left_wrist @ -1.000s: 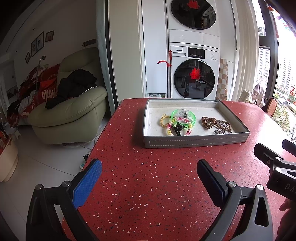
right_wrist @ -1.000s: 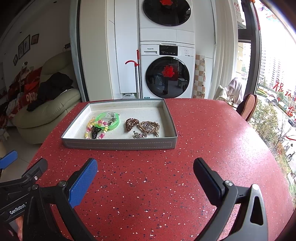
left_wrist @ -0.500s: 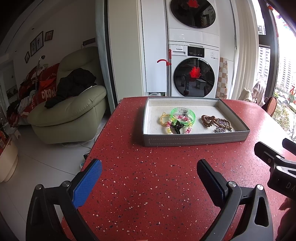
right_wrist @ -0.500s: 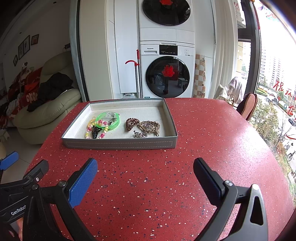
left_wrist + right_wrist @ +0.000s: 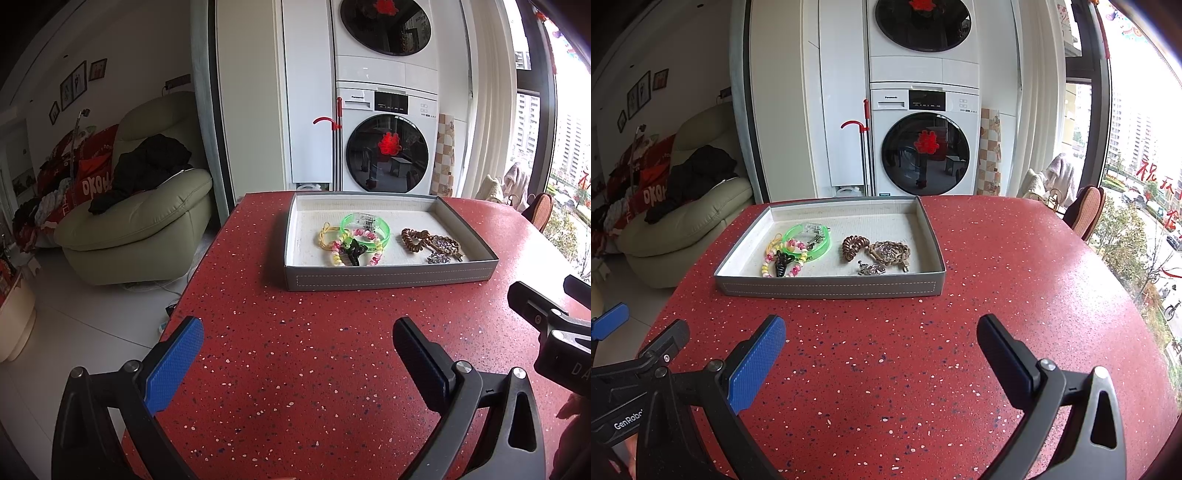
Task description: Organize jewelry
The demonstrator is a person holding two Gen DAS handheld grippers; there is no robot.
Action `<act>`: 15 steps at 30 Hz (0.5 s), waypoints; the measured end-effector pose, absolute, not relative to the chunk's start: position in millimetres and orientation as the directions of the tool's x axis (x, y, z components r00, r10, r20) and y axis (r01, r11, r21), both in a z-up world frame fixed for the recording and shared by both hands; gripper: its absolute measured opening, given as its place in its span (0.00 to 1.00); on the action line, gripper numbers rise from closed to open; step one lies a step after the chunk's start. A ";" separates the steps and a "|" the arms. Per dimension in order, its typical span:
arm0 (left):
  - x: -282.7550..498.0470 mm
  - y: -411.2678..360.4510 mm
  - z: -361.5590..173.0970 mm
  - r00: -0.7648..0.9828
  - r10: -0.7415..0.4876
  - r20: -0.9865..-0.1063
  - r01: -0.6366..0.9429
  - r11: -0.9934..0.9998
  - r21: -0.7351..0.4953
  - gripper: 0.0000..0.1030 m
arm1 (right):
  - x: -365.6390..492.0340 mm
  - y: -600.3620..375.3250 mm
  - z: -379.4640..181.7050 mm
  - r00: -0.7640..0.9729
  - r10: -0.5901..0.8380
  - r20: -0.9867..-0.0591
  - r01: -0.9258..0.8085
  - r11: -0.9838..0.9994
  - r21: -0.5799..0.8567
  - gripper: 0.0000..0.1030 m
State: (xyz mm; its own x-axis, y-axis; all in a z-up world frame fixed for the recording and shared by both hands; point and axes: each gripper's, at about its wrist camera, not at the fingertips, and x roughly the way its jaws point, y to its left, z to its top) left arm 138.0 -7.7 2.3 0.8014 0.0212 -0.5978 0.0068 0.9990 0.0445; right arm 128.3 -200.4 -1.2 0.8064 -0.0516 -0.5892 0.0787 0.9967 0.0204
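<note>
Already all the jewelry [image 5: 827, 249] lies inside the grey tray [image 5: 827, 290] on the desk [image 5: 923, 350]; left gripper [image 5: 295, 354] and right gripper [image 5: 882, 349] hover agape, empty, so sorting could be finished or pending.

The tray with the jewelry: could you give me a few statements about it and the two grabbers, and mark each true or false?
1. The tray sits on a red speckled table. True.
2. The left gripper is clamped on a bracelet. False: it is open and empty, short of the tray.
3. The green bangle lies in the tray. True.
4. The brown coil tie lies on the table outside the tray. False: it is inside, right of the bangle.
5. The right gripper is open. True.
</note>
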 end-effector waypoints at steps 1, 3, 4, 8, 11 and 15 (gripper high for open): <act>137.7 -7.8 2.0 0.801 0.021 -0.598 0.007 0.999 0.044 1.00 | 128.1 -200.3 -1.2 0.807 -0.053 -0.589 0.080 0.997 0.020 1.00; 137.6 -8.0 1.8 0.801 0.021 -0.598 0.006 0.999 0.044 1.00 | 128.2 -200.4 -1.3 0.806 -0.051 -0.590 0.079 0.997 0.022 1.00; 137.7 -7.9 1.8 0.801 0.020 -0.598 0.007 0.999 0.043 1.00 | 128.2 -200.2 -1.0 0.806 -0.051 -0.590 0.079 0.997 0.022 1.00; 137.1 -8.0 1.5 0.802 0.021 -0.597 0.007 0.999 0.044 1.00 | 128.1 -200.1 -0.6 0.806 -0.051 -0.590 0.079 0.997 0.021 1.00; 137.4 -7.7 1.7 0.801 0.021 -0.598 0.006 0.999 0.044 1.00 | 128.0 -200.2 -0.7 0.806 -0.052 -0.589 0.079 0.997 0.021 1.00; 137.5 -7.6 1.8 0.801 0.020 -0.598 0.007 0.999 0.042 1.00 | 128.1 -200.2 -0.7 0.806 -0.052 -0.590 0.080 0.997 0.021 1.00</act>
